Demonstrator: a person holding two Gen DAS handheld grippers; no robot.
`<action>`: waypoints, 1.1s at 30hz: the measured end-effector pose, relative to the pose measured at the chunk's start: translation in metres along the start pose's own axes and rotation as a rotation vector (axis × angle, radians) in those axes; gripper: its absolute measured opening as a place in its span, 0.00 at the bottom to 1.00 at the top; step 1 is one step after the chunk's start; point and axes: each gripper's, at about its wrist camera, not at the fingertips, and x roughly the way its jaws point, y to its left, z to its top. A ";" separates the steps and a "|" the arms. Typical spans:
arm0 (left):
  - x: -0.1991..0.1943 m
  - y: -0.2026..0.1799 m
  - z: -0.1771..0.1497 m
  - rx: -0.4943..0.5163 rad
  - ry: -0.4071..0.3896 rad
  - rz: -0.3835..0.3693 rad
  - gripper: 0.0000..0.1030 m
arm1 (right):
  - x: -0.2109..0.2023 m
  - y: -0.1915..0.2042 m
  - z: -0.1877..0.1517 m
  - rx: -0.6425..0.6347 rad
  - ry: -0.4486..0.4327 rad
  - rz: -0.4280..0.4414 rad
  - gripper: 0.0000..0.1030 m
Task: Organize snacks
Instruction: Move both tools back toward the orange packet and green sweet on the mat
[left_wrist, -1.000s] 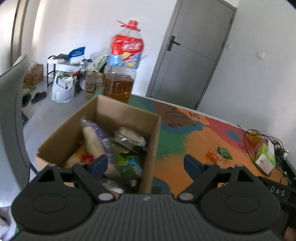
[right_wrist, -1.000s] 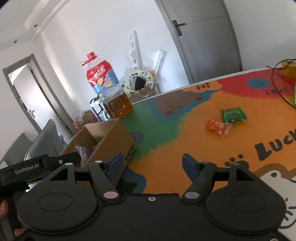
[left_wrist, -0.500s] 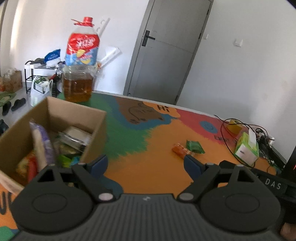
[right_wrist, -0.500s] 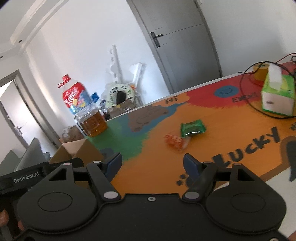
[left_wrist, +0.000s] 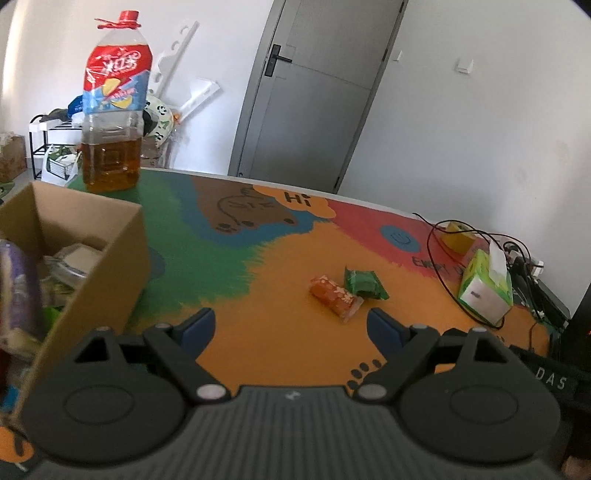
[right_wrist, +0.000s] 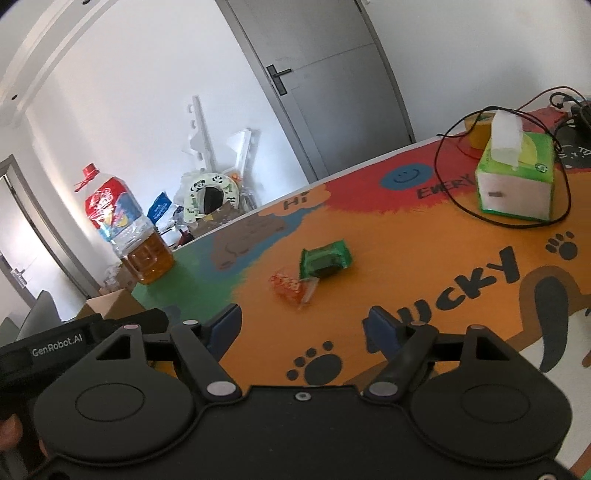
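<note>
An orange snack packet (left_wrist: 335, 298) (right_wrist: 291, 288) and a green snack packet (left_wrist: 365, 283) (right_wrist: 324, 258) lie side by side on the colourful table mat. A cardboard box (left_wrist: 110, 258) holding several snacks stands at the left; only its corner (right_wrist: 114, 308) shows in the right wrist view. My left gripper (left_wrist: 291, 326) is open and empty, a short way before the packets. My right gripper (right_wrist: 304, 326) has its jaws opening, nothing between them, and it too hangs just short of the packets.
A large oil bottle (left_wrist: 112, 110) (right_wrist: 136, 240) stands behind the box. A green tissue box (left_wrist: 485, 286) (right_wrist: 517, 177), a black cable (right_wrist: 461, 206) and a yellow item (left_wrist: 456, 240) sit at the right end. The other gripper's body (right_wrist: 74, 339) shows at the lower left.
Both views have swung right, away from the box and toward the two packets, which now look larger and nearer. The right jaws stand a little wider.
</note>
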 end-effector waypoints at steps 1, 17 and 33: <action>0.004 -0.001 0.000 -0.002 0.001 -0.004 0.86 | 0.000 -0.002 0.001 0.002 -0.001 -0.004 0.74; 0.068 -0.008 0.017 0.009 0.070 0.007 0.86 | 0.037 -0.018 0.027 0.050 0.008 -0.057 0.92; 0.136 -0.018 0.033 -0.030 0.136 0.066 0.85 | 0.078 -0.033 0.057 0.040 0.056 -0.083 0.96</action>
